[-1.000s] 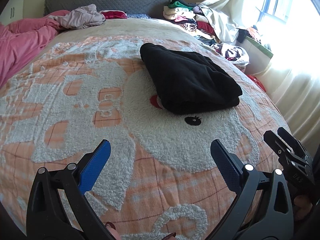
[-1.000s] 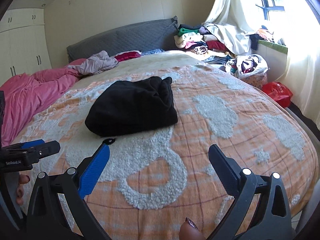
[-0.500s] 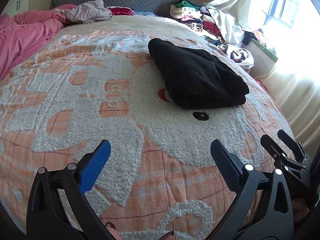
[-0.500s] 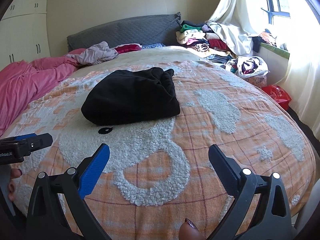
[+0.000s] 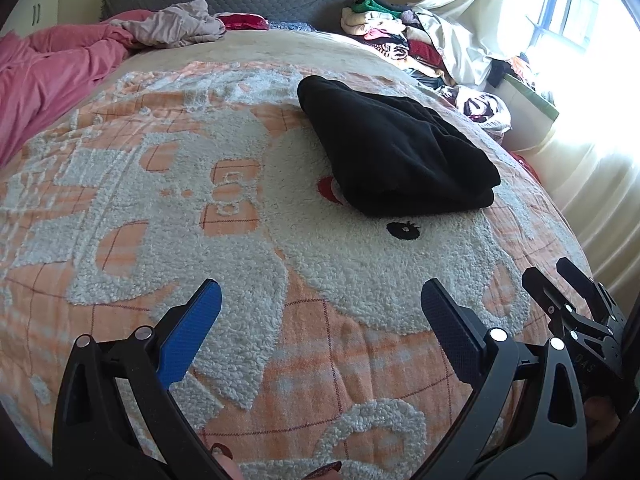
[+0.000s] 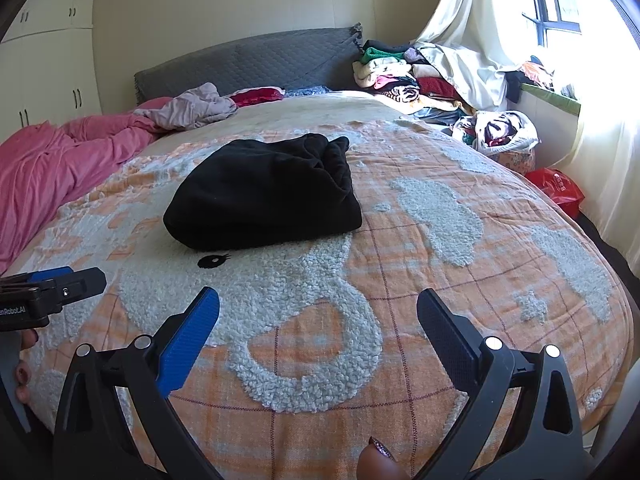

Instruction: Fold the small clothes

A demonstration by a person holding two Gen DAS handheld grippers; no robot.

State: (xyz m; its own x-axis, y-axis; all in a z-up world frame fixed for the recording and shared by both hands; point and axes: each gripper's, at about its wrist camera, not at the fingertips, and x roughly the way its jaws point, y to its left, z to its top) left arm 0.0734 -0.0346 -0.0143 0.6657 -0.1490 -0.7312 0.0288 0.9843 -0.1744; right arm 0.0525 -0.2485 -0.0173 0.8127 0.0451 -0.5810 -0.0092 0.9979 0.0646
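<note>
A black garment (image 5: 394, 158) lies folded in a compact bundle on the orange and white fleece blanket (image 5: 192, 216); it also shows in the right wrist view (image 6: 264, 194). My left gripper (image 5: 320, 300) is open and empty, held above the blanket well short of the garment. My right gripper (image 6: 318, 306) is open and empty, also short of the garment. The right gripper shows at the right edge of the left wrist view (image 5: 568, 292). The left gripper shows at the left edge of the right wrist view (image 6: 52, 286).
A pink duvet (image 6: 52, 168) and a beige garment (image 6: 192, 108) lie at the bed's far left. A pile of clothes (image 6: 396, 76) sits by the grey headboard (image 6: 248, 60). A clothes basket (image 6: 500, 132) and a red bag (image 6: 556, 188) stand on the floor at right.
Both grippers have drawn back and tilted slightly, so the black garment sits a little farther off in both views. The garment has not moved, and both grippers stay open.
</note>
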